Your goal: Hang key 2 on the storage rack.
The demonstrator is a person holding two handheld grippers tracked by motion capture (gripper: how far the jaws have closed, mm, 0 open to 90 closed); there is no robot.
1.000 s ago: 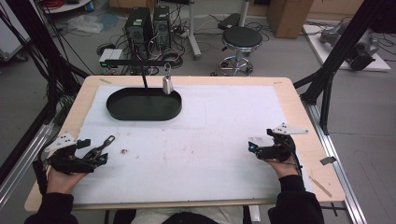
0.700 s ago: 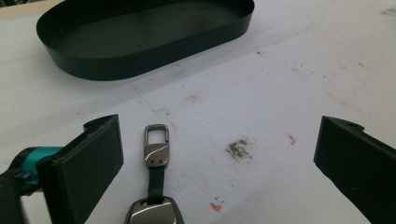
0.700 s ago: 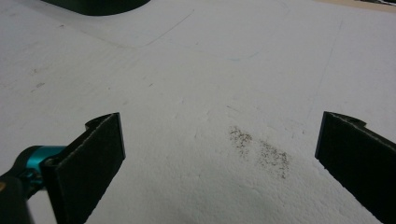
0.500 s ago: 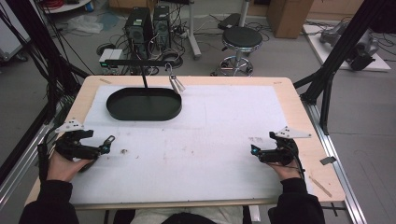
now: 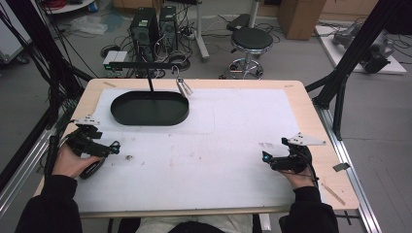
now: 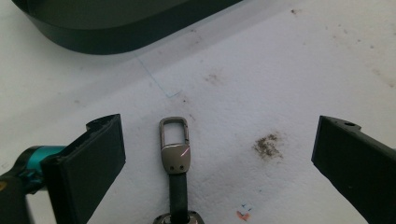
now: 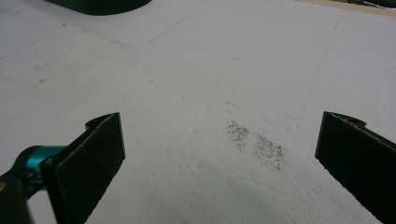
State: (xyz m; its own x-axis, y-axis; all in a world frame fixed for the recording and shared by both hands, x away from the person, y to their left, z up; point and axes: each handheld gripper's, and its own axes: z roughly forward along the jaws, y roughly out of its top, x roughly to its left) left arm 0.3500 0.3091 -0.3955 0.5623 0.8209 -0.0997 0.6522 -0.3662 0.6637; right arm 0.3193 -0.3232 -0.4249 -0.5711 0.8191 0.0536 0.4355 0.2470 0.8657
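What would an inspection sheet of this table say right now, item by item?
Surface: white mat with dark smudges, on a wooden table.
Job's things: key-ring clip lying flat between the open jaws of the left gripper; black oval tray; keys hanging from a stand.
Clutter: nothing seen.
Grippers: right gripper open, low over bare mat.
Cables: tangled on the floor behind.
Surroundings: stool, computer towers.

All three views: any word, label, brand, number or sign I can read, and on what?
None is readable.
Key clip between the left gripper fingers: bare metal, no marking.
White mat: faint pen marks and smudges, no letters.
Computer towers on the floor: too small to read.
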